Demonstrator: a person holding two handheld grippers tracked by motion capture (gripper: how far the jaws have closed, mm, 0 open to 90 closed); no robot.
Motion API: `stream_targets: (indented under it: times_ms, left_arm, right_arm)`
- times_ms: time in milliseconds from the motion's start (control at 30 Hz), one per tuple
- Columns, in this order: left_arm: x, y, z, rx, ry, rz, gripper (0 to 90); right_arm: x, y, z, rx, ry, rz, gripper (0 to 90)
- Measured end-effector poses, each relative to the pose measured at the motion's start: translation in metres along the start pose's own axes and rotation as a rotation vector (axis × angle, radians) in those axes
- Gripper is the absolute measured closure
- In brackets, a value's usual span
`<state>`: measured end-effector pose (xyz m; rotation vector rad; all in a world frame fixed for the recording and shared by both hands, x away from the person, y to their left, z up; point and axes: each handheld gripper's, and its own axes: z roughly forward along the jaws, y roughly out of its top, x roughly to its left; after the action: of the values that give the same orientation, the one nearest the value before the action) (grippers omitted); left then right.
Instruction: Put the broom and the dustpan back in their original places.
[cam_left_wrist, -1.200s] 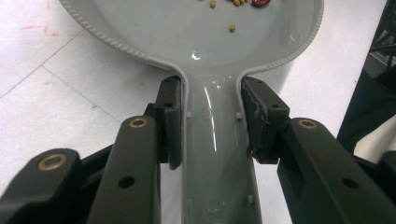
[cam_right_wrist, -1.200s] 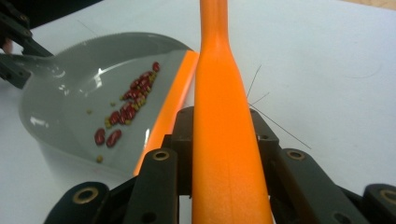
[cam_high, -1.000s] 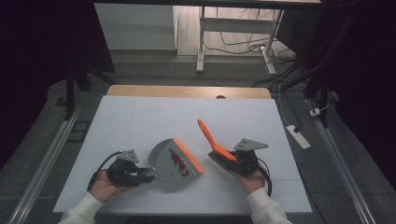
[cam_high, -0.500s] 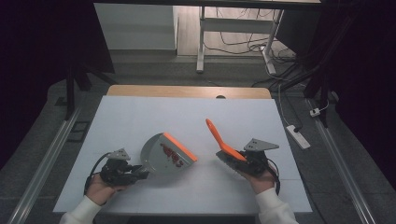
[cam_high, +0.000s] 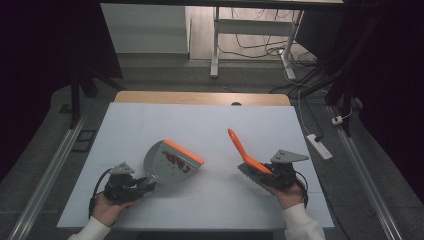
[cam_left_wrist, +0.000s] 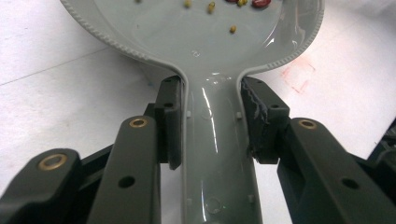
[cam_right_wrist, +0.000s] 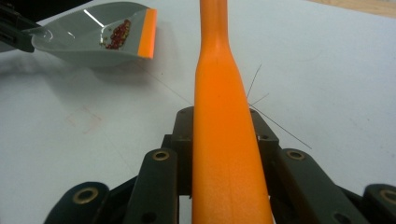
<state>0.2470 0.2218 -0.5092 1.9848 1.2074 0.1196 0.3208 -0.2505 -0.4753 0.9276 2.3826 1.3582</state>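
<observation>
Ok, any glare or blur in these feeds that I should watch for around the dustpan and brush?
High view: sharp on the lit white table, surroundings nearly black. Left gripper view: bright streaks of glare on the glossy dustpan handle; the beans at the top edge look soft. Right gripper view: the near brush handle is slightly soft, and the dustpan rim farther off shows a glint.

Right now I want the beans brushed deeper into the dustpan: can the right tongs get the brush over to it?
Probably yes: the right tongs grip the orange brush, and bare white table lies between it and the dustpan.
</observation>
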Motion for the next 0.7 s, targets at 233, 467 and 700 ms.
stream_targets:
  times_ms: [233, 467, 700]
  left_arm:
    - [0.004, -0.004, -0.002, -0.003, 0.017, -0.032, 61.8]
    - [0.007, -0.008, -0.005, -0.025, 0.04, -0.062, 61.8]
    - [0.013, -0.014, -0.009, -0.034, 0.098, -0.12, 61.8]
  right_arm:
    - [-0.003, -0.006, -0.005, 0.013, -0.008, 0.033, 70.0]
    - [-0.001, -0.011, -0.006, 0.036, -0.014, 0.053, 70.0]
    - [0.001, -0.013, -0.005, 0.048, -0.005, 0.062, 70.0]
